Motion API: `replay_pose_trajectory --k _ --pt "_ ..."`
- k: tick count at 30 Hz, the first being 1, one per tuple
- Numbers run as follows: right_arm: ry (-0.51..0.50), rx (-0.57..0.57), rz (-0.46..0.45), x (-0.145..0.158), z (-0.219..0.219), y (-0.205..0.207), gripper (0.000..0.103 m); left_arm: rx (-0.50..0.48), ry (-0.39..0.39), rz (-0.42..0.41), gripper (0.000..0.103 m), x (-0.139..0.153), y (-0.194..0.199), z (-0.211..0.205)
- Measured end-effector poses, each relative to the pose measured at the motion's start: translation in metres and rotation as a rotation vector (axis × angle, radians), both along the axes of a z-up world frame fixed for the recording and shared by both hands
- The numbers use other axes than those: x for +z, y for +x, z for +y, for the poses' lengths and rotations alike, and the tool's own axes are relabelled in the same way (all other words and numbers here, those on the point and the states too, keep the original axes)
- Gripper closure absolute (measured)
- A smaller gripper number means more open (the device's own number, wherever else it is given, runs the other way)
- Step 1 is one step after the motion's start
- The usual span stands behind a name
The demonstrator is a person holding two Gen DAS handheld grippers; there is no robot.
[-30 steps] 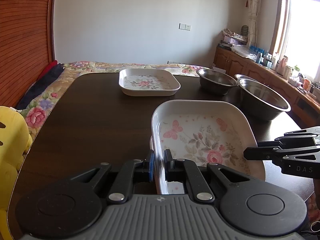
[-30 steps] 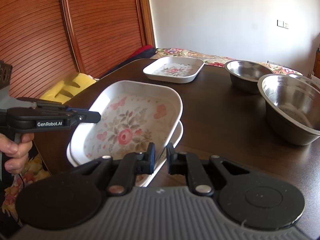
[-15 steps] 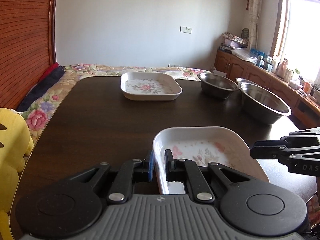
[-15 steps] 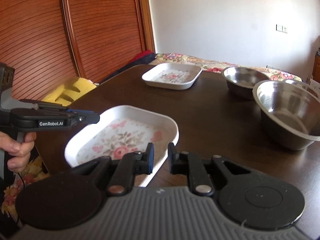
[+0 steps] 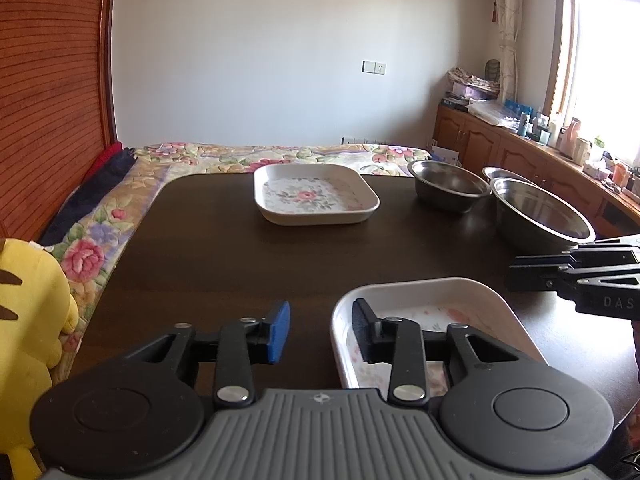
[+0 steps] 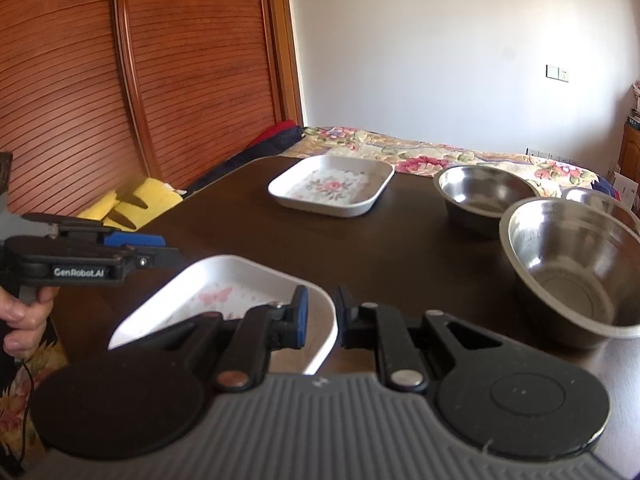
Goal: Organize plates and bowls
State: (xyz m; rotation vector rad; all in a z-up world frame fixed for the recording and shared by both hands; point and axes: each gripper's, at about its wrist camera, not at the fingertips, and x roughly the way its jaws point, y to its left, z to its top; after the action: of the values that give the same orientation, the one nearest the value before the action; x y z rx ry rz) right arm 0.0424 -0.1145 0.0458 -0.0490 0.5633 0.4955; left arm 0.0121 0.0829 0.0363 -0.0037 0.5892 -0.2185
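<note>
**Both grippers open at near floral plate**

Left gripper (image 5: 320,328): fingers spread wide, holding nothing; blue ribbed pad over bare table, black pad inside the left rim of the near plate (image 5: 420,292). Right gripper (image 6: 322,316): fingers apart, straddling the plate's right corner rim without clamping it, blue pad inside, black pad outside.

Near plate: white, glossy, rounded-square with raised walls, pink floral and butterfly print, lying flat at the near edge of the dark smooth wooden table (image 5: 224,248). Whether another plate lies under it cannot be told.

Far plate (image 5: 316,199): same white rounded-square shape, rose print, well apart at the far side of the table. To its right, a small steel bowl (image 5: 450,190) and a large steel bowl (image 6: 576,264), round, shiny metal, close together; a third bowl rim (image 5: 502,173) peeks behind.

A hand (image 6: 20,320) grips the left gripper's handle.
</note>
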Motion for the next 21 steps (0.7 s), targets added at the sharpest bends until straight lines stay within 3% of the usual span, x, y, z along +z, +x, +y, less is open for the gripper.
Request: replay_pose_trajectory --k 6,21 --pt "0.008 0.010 -0.010 0.004 0.008 0.017 0.086 -0.003 0.006 -0.009 0.058 0.003 0.017 0.005" --pt "0.002 0.002 -0.021 0.016 0.027 0.070 0.086 0.001 0.003 -0.009 0.058 0.012 0.088 0.024"
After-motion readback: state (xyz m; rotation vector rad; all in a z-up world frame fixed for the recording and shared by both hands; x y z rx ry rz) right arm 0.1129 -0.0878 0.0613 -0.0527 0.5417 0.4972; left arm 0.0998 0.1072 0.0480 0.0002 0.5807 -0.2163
